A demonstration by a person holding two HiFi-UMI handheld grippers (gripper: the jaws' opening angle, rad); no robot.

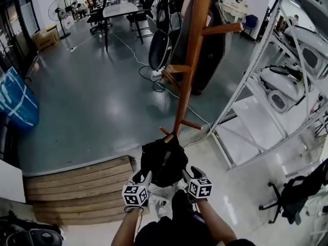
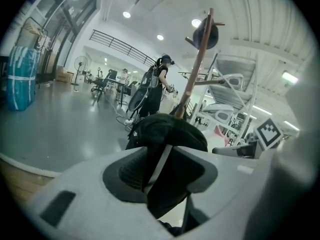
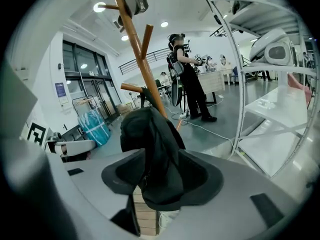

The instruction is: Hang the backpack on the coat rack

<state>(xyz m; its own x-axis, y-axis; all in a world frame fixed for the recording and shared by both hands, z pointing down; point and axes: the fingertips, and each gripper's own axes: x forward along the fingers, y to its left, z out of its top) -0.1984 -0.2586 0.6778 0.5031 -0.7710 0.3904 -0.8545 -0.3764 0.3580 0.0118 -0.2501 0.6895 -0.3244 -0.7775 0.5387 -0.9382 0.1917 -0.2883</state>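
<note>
The black backpack [image 1: 164, 160] hangs in the air between my two grippers, just in front of the foot of the wooden coat rack [image 1: 192, 50]. My left gripper [image 1: 147, 178] holds its left side and my right gripper [image 1: 186, 175] its right side. In the left gripper view the jaws [image 2: 160, 176] are shut on a strap with a pale stripe, and the backpack [image 2: 167, 131] bulges above them before the coat rack [image 2: 197, 69]. In the right gripper view black fabric of the backpack [image 3: 150, 134] fills the gripper [image 3: 157, 184], pinched there. The coat rack [image 3: 140, 54] rises right behind, pegs bare at mid height.
Wooden steps [image 1: 77, 188] lie at my lower left. A white shelving frame [image 1: 246, 101] stands right of the rack. A person [image 3: 187, 79] stands behind the rack, and a dark cap [image 3: 135, 1] hangs on its top. Cables [image 1: 148, 70] cross the grey floor; a blue bag [image 1: 18, 101] sits far left.
</note>
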